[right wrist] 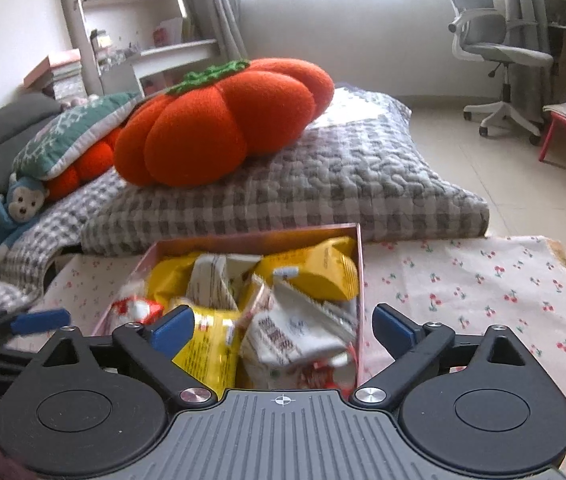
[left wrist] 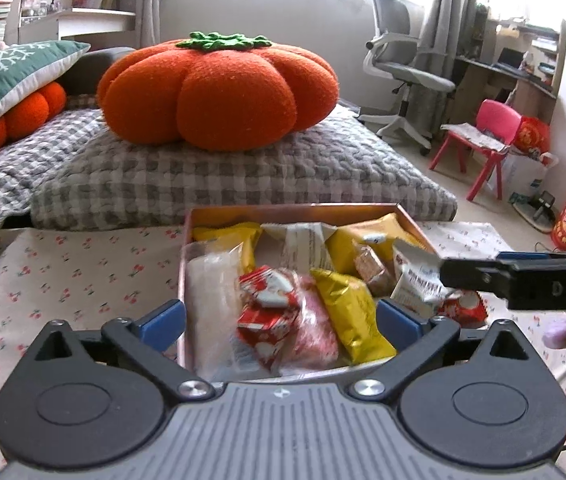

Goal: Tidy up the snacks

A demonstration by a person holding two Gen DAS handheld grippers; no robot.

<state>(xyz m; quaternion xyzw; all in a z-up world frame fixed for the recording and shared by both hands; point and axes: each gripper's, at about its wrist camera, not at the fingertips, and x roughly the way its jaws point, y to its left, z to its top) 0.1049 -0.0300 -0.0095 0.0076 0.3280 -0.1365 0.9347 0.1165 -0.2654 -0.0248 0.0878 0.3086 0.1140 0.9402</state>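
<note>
An open box [left wrist: 187,280] sits on the surface right in front of the left tool [left wrist: 281,320], between its two fingers. It is full of snack packs in a messy pile: yellow bags [left wrist: 353,316], red and white packs [left wrist: 269,292], a pink one [left wrist: 317,328] and white wrappers [right wrist: 295,328].

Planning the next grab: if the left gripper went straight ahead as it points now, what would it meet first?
Probably the red-and-white snack packets in the snack box, centred between the open left gripper fingers; depth is uncertain.
</note>
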